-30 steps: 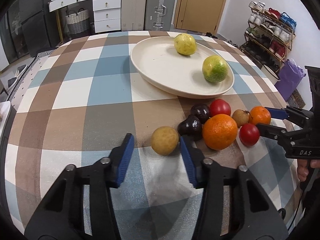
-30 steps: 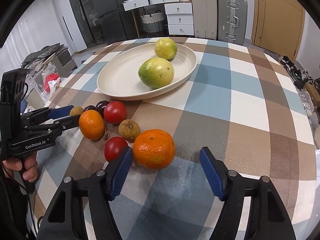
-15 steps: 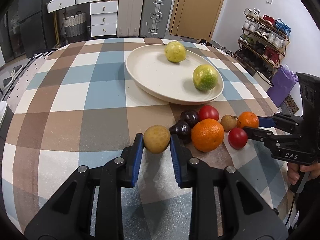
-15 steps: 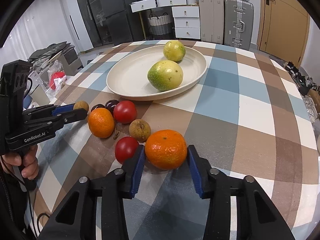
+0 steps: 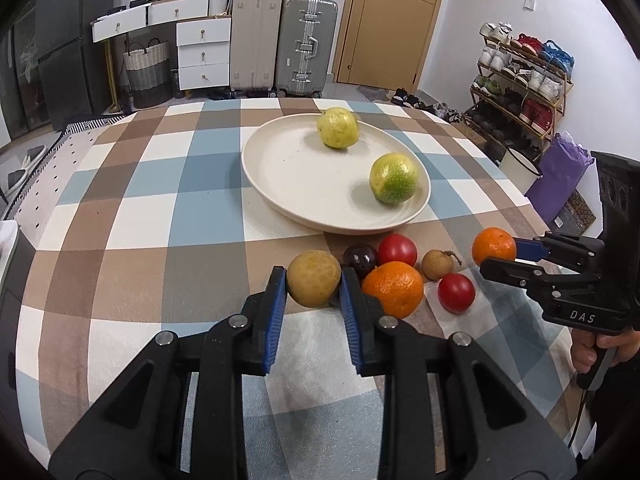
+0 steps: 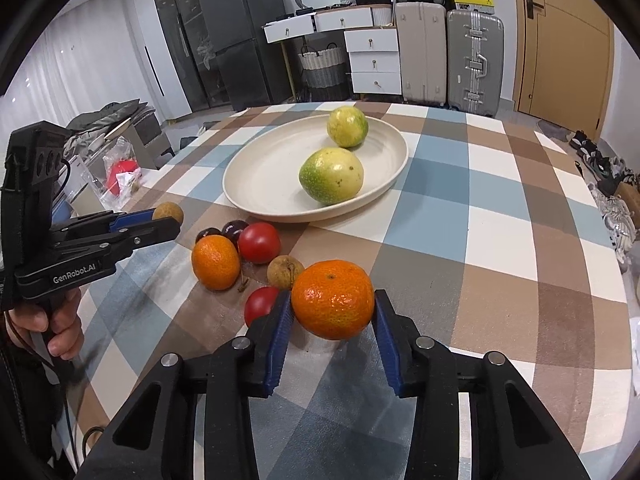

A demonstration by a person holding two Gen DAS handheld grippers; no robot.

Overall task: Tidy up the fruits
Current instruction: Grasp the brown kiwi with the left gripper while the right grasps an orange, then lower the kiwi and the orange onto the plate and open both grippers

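My left gripper [image 5: 313, 280] is shut on a tan round fruit [image 5: 314, 278] and holds it above the checked tablecloth. My right gripper [image 6: 332, 304] is shut on an orange [image 6: 333, 299], also lifted; it shows in the left wrist view [image 5: 494, 247]. A cream plate [image 5: 304, 184] holds two yellow-green fruits [image 5: 338, 127] [image 5: 394, 178]. Below the plate lie a larger orange [image 5: 394, 289], two red tomatoes [image 5: 397, 250] [image 5: 456, 293], a dark plum [image 5: 361, 258] and a small brown longan [image 5: 437, 264].
The table's far edge is beyond the plate; suitcases [image 5: 308, 44], drawers [image 5: 202, 54] and a basket [image 5: 147, 68] stand behind. A shoe rack [image 5: 520, 84] is at the right. The tablecloth [image 5: 132, 216] stretches left of the fruit.
Both grippers closed on their fruits, the left on the tan fruit, the right on the orange, and lifted them off the cloth.
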